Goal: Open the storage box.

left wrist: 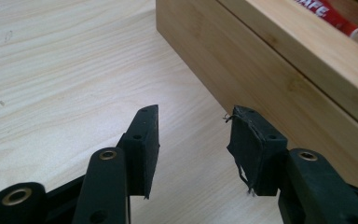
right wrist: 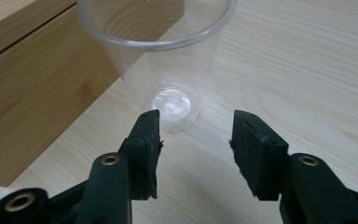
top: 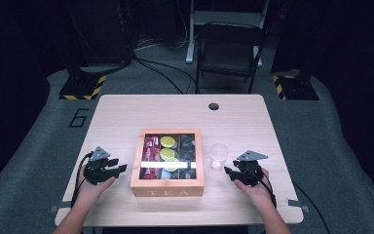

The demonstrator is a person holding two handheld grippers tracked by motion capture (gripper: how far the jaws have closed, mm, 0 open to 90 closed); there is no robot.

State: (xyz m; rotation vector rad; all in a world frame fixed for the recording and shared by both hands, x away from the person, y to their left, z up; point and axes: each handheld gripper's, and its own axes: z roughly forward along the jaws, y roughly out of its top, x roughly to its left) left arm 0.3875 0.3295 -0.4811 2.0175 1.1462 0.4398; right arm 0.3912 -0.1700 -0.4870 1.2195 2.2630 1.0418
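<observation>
A wooden tea box with a glass lid sits mid-table; red, yellow and dark packets show through the lid. Its side wall runs just right of my left gripper, whose jaws stand apart over bare table with nothing between them. That left gripper rests left of the box. A clear plastic cup stands upright right of the box. My right gripper lies just in front of it. Up close, the cup is beyond the right gripper, open and empty.
The light wooden table has a round cable hole near its far edge. A dark folding chair stands beyond the table. Cables trail across the grey floor. The person's forearms come in from the near edge.
</observation>
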